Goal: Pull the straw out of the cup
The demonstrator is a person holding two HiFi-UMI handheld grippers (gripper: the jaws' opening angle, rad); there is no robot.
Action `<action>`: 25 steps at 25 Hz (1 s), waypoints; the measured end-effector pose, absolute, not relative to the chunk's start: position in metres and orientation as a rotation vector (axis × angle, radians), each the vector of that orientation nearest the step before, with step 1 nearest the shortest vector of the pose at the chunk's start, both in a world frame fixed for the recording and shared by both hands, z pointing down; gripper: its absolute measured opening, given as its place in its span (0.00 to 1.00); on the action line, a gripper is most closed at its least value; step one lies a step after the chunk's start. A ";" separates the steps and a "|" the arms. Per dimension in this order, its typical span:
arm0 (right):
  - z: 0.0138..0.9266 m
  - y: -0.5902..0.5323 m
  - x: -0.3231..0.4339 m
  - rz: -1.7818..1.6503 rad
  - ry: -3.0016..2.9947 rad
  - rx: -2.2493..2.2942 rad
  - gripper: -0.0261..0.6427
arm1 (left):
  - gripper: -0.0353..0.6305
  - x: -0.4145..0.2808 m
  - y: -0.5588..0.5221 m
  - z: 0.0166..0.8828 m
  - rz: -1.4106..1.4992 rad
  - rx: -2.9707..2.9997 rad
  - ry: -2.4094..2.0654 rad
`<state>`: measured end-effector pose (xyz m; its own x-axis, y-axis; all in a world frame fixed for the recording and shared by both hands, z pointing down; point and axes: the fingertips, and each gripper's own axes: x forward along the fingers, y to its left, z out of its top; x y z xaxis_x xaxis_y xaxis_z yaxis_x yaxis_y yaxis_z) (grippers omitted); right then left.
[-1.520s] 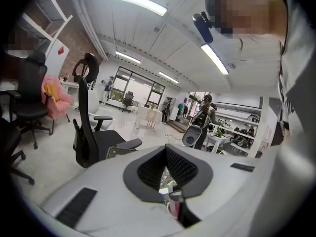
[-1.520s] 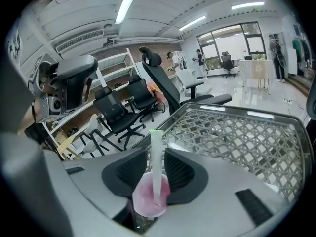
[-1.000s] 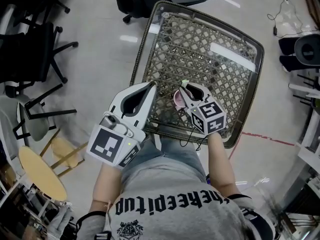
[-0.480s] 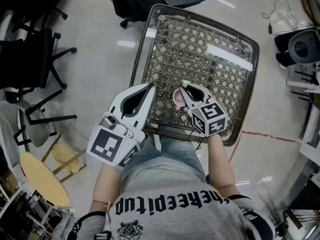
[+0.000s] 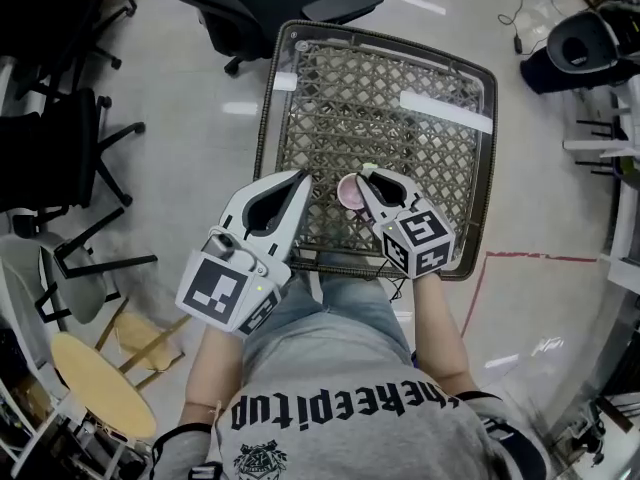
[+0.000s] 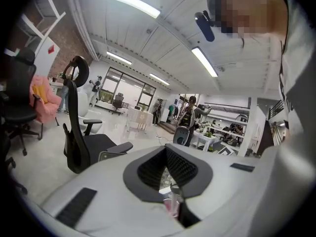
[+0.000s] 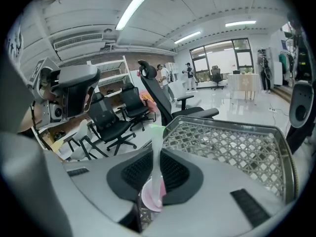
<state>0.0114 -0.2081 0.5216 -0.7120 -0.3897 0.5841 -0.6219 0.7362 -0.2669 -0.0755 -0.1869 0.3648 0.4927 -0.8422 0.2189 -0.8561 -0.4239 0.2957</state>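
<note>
Shirt print (image 5: 340, 408) read roughly "thekeepitup". Pink cup (image 5: 349, 192) stood by the near edge of the lattice table (image 5: 440, 158), one pale straw (image 7: 156, 144) in it. Right gripper (image 5: 365, 176) pinched the straw above the rim. Left gripper (image 5: 301, 175) jaws met on nothing, beside the cup.

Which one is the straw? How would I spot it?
Find the lattice-topped table. At the person's edge sits a small pink cup. The straw is the thin pale stick with a green tip rising above it, pinched by the right gripper.
</note>
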 end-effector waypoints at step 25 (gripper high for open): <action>0.426 -0.169 0.050 0.537 -2.550 1.187 0.12 | 0.09 -0.014 -0.162 0.338 0.058 2.641 -1.018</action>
